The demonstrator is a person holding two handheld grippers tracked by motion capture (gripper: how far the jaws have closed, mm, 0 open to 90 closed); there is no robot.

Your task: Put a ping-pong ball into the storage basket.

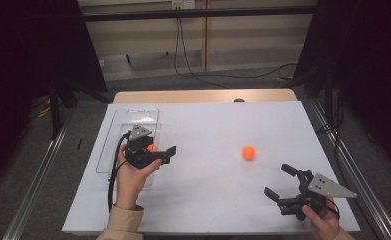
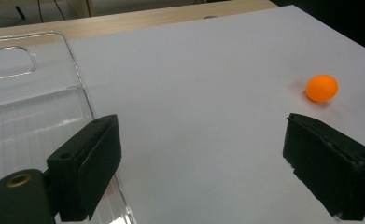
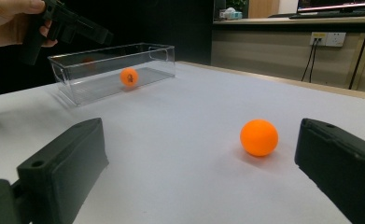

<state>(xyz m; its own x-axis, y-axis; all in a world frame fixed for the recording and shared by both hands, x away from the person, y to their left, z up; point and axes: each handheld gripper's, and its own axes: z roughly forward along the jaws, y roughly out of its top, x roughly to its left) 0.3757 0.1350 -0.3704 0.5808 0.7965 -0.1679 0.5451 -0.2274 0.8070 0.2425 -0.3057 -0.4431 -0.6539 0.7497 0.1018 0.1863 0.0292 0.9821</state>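
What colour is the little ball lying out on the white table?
Bright orange ball, plain with no markings visible; the right gripper view shows it best.

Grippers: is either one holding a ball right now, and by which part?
Neither. Left gripper and right gripper are open; one ball lies on the table, another in the bin.

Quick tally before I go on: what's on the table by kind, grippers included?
Orange balls: 2, one on the sheet, one inside the box
Clear plastic box: 1
Grippers: 2, left gripper and right gripper, both open
Total: 5
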